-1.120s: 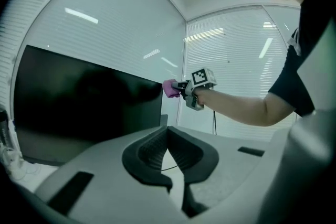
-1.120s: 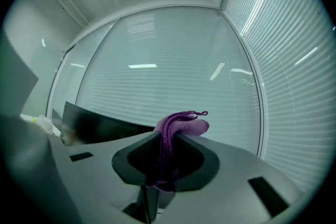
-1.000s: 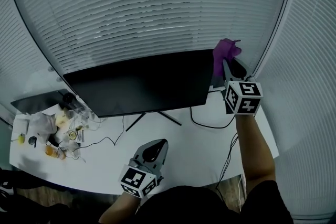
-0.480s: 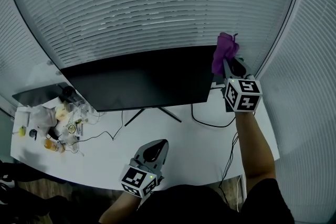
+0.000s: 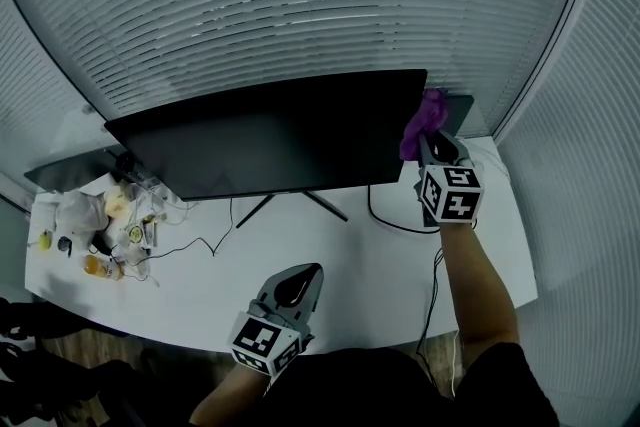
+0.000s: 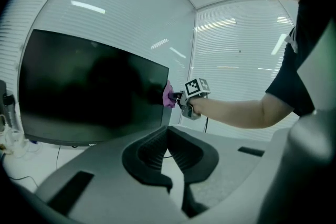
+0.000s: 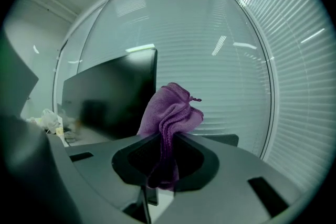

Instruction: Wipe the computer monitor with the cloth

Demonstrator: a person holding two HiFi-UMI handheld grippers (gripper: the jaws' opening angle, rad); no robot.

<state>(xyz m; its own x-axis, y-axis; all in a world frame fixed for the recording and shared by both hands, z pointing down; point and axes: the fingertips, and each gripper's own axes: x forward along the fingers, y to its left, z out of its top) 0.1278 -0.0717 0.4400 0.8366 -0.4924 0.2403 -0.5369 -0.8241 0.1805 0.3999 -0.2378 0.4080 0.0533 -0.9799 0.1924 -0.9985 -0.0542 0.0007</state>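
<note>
Monitor (image 5: 270, 150) stands across the white table (image 5: 350, 265) in the head view. The purple cloth (image 5: 424, 120) sits right at its edge at about two o'clock, pinched in the right gripper (image 5: 433, 145). The left gripper (image 5: 292, 287) hangs low at six o'clock, well apart from the screen.

In the left gripper view, the left gripper's (image 6: 168, 134) jaws meet with nothing between them. The monitor (image 6: 89, 92) fills ten o'clock, with the cloth (image 6: 168, 96) at its right edge.

In the right gripper view, the right gripper's (image 7: 168, 136) jaws clamp the bunched cloth (image 7: 170, 110), and the monitor (image 7: 110, 97) is off at nine o'clock.
</note>
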